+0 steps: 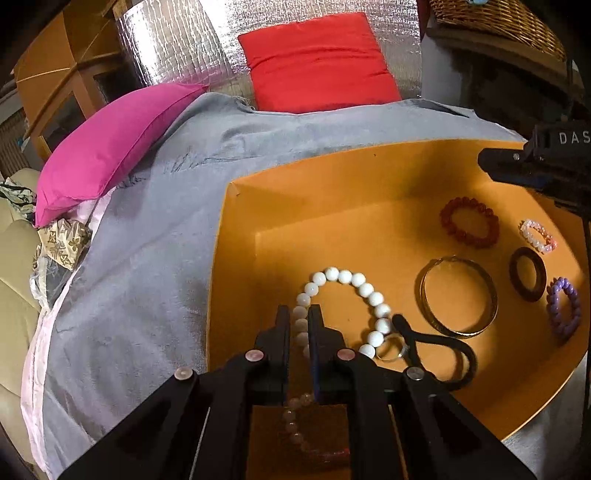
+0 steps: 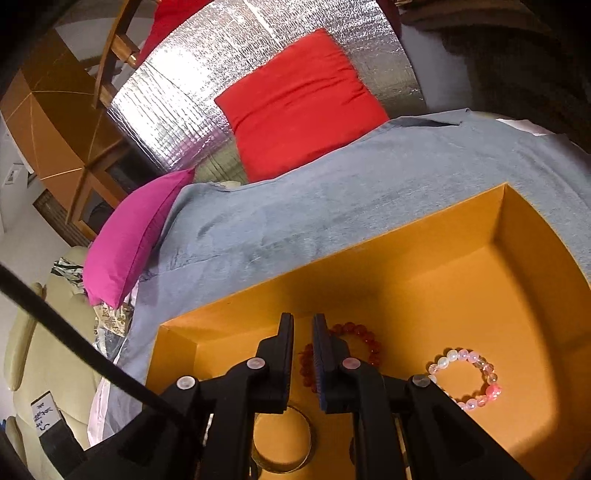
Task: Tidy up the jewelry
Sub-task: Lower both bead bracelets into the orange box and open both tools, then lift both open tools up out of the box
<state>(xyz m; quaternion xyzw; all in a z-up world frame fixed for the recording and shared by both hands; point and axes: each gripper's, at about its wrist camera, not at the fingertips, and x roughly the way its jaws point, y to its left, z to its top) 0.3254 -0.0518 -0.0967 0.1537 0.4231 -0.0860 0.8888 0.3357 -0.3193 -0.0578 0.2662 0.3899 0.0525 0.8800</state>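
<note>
An orange box [image 1: 236,236] lies on a grey cloth. My left gripper [image 1: 299,314] is shut on the white bead bracelet [image 1: 354,280] inside the box. Near it lie a silver ring [image 1: 390,349], a black hair tie [image 1: 443,343], a gold bangle [image 1: 458,295], a red bead bracelet [image 1: 469,221], a pink bead bracelet [image 1: 537,235], a dark ring bangle [image 1: 527,274] and a purple bead bracelet [image 1: 564,308]. My right gripper [image 2: 303,325] hovers over the box with jaws nearly together and empty, above the red bracelet [image 2: 354,332]; the pink bracelet [image 2: 469,376] lies to its right, the gold bangle [image 2: 282,443] below.
A magenta pillow [image 1: 110,147] and a red pillow [image 1: 317,62] sit beyond the cloth [image 1: 147,258] against a silver foil panel [image 1: 177,48]. A wicker basket [image 1: 498,18] stands back right. A cream sofa [image 1: 14,258] is at left. A black cable [image 2: 74,339] crosses the right wrist view.
</note>
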